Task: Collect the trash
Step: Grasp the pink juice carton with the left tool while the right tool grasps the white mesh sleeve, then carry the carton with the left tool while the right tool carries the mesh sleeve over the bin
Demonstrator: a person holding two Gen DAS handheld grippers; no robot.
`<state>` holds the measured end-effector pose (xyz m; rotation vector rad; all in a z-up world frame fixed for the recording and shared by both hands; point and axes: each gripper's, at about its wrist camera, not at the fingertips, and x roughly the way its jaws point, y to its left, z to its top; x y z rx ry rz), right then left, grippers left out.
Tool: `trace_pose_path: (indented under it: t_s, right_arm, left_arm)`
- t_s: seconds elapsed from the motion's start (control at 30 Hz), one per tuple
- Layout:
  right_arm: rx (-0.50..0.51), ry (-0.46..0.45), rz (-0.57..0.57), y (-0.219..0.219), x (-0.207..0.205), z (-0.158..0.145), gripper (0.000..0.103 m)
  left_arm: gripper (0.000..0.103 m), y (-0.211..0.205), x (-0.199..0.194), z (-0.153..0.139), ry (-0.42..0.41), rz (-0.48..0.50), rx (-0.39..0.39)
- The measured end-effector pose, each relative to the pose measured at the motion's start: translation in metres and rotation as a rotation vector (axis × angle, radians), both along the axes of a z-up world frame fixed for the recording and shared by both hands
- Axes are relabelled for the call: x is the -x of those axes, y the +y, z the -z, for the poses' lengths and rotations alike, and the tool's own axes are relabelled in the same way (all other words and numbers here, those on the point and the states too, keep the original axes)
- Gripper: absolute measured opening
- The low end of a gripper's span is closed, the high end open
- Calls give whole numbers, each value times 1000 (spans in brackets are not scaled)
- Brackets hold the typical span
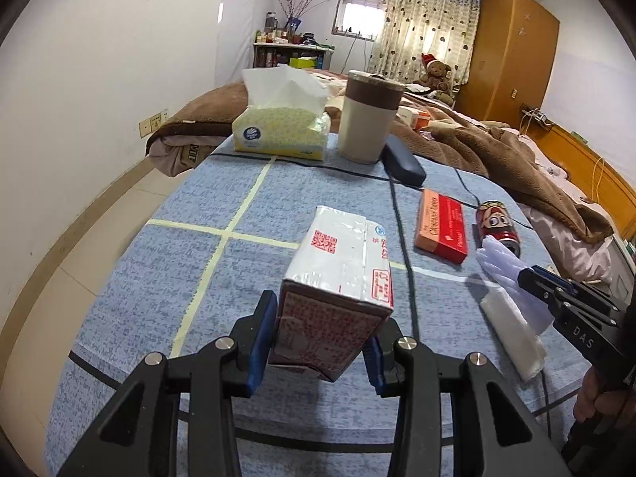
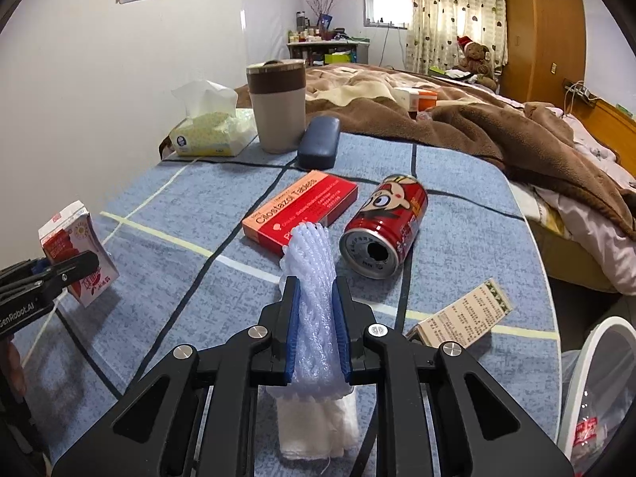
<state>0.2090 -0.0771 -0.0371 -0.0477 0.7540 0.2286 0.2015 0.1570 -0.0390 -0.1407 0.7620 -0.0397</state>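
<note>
My left gripper [image 1: 318,318] is shut on a red and white drink carton [image 1: 342,262], held above the blue tablecloth; the carton also shows in the right wrist view [image 2: 75,246]. My right gripper [image 2: 314,298] is shut on a white foam fruit net [image 2: 314,270], above a folded white tissue [image 2: 318,425]. The net also shows in the left wrist view [image 1: 505,266]. A red drink can [image 2: 385,226] lies on its side just right of the net. A red pill box [image 2: 302,210] lies behind the net.
A tissue box [image 1: 282,131], a lidded cup [image 1: 369,119] and a dark glasses case [image 1: 401,161] stand at the table's far edge. A small printed box [image 2: 461,314] lies at right. A white bin with a bag [image 2: 596,389] stands beyond the right edge. A bed lies behind.
</note>
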Motion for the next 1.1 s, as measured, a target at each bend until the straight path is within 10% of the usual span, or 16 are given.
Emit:
trace_pose_path:
  t_s: [1.1]
  right_arm:
    - [-62, -122, 158, -87, 56, -37, 17]
  left_arm:
    - [42, -117, 47, -47, -111, 231, -18]
